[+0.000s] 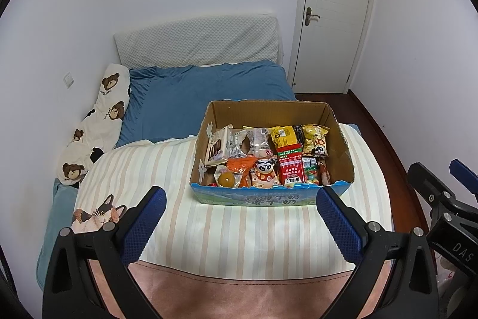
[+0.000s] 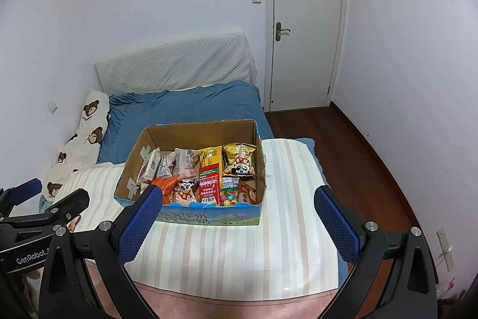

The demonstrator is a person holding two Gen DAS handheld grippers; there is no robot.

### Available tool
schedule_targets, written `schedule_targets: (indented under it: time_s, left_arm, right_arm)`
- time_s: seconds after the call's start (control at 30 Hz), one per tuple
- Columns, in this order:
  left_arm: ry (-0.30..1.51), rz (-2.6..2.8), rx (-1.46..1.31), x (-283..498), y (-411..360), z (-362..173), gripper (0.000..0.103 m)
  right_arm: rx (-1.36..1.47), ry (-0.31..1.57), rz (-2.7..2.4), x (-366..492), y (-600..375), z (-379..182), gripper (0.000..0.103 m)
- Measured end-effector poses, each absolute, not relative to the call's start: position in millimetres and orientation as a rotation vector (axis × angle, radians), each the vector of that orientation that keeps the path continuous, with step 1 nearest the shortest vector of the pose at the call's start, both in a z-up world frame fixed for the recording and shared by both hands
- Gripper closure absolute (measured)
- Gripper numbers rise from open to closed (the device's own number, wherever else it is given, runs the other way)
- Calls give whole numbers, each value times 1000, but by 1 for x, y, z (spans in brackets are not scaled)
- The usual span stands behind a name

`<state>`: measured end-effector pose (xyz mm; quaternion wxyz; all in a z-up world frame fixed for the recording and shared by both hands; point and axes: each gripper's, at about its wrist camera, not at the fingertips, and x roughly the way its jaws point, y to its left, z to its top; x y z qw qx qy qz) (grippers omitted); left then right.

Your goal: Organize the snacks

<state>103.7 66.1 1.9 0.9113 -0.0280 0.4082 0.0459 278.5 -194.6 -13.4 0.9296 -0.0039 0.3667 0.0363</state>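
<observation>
An open cardboard box (image 1: 269, 109) (image 2: 197, 129) with a blue printed front stands on the striped blanket of a bed. Several snack packs fill it: a red carton (image 1: 290, 169) (image 2: 210, 187), a yellow panda bag (image 1: 316, 139) (image 2: 240, 159), an orange pack (image 1: 240, 166) (image 2: 165, 184) and pale wrapped cakes (image 1: 221, 144) (image 2: 149, 166). My left gripper (image 1: 242, 216) hovers open just short of the box front, with nothing between its fingers. My right gripper (image 2: 237, 218) is open too, at the same distance, its left finger (image 2: 140, 226) overlapping the box's front left corner.
The striped blanket (image 1: 239, 235) (image 2: 239, 253) covers the near bed, with blue sheet (image 1: 194, 97) behind. A bear-print pillow (image 1: 98, 124) lies along the left wall. A closed white door (image 2: 304, 26) and wood floor (image 2: 343, 145) are on the right.
</observation>
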Motion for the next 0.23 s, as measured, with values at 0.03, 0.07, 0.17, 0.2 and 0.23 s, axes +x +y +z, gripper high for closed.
schedule_targets:
  time_s: [0.03, 0.07, 0.17, 0.2, 0.23]
  left_arm:
    - [841, 95, -57, 104, 66, 2, 0]
    - [841, 95, -57, 103, 66, 2, 0]
    - [837, 98, -58, 103, 67, 3, 0]
    - [836, 98, -60, 101, 68, 3, 0]
    - [835, 98, -61, 101, 68, 3, 0]
  right_arm:
    - [-8, 752, 75, 278, -195, -14, 0]
    - [-7, 753, 77, 278, -195, -13, 0]
    - [-8, 751, 78, 277, -195, -13, 0]
    - [-5, 752, 79, 277, -195, -13, 0]
    - [-5, 751, 80, 276, -195, -13, 0]
